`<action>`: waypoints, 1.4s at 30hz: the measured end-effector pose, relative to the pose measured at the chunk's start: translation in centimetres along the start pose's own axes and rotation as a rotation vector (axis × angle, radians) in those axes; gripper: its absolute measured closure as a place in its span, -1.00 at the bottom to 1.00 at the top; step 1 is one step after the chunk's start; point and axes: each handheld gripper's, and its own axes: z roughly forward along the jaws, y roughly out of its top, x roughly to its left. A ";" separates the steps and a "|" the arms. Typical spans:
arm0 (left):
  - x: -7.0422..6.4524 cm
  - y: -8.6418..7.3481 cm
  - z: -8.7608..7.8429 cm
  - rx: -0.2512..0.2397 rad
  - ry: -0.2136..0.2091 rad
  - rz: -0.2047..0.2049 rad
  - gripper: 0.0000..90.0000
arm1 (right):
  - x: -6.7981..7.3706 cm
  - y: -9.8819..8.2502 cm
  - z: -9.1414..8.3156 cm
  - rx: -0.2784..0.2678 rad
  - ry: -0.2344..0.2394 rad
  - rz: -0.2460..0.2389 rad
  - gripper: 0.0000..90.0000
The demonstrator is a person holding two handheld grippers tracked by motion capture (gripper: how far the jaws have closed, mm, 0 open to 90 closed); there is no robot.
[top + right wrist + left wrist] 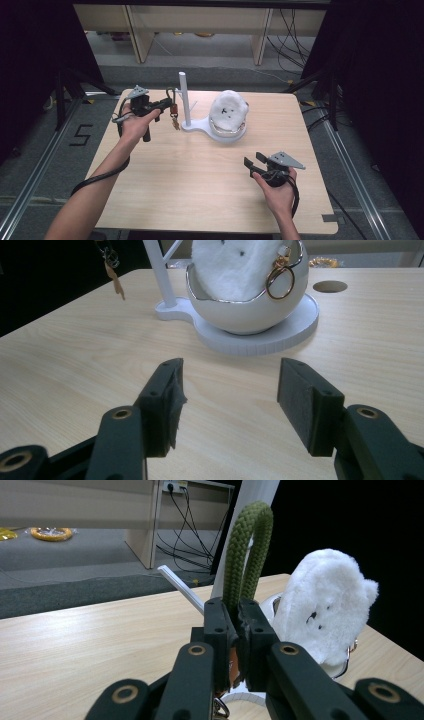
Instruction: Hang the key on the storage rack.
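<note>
My left gripper (166, 104) is held above the table's far left, shut on an olive green braided cord loop (247, 550) that stands up between its jaws. Small brown and metal charms (174, 120) dangle from that cord, just left of the white stand's post (183, 95). The stand's base carries a white bowl (250, 310) with a white plush toy (228, 111) in it; a gold ring clasp (279, 277) hangs over the bowl's rim. A thin white peg (180, 587) juts from the post. My right gripper (253, 166) rests open near the front right, with nothing between its jaws.
The light wooden table (200, 185) has a round hole (329, 286) near the bowl. Beyond the far edge are wooden furniture legs (139, 35) and floor cables (295, 40). Dark curtains flank both sides.
</note>
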 end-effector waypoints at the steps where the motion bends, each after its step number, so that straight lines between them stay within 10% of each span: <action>1: 0.0 0.0 0.1 0.004 0.000 0.000 0.86 | 0.1 0.0 0.0 0.001 -0.012 0.000 0.00; 14: 0.7 0.0 0.9 0.004 -0.009 -0.077 0.86 | 0.2 -0.1 -0.1 0.004 -0.012 0.016 0.00; 42: 0.8 0.1 2.1 0.016 0.013 -0.095 0.86 | -0.1 -0.3 -0.2 0.008 -0.003 0.002 0.00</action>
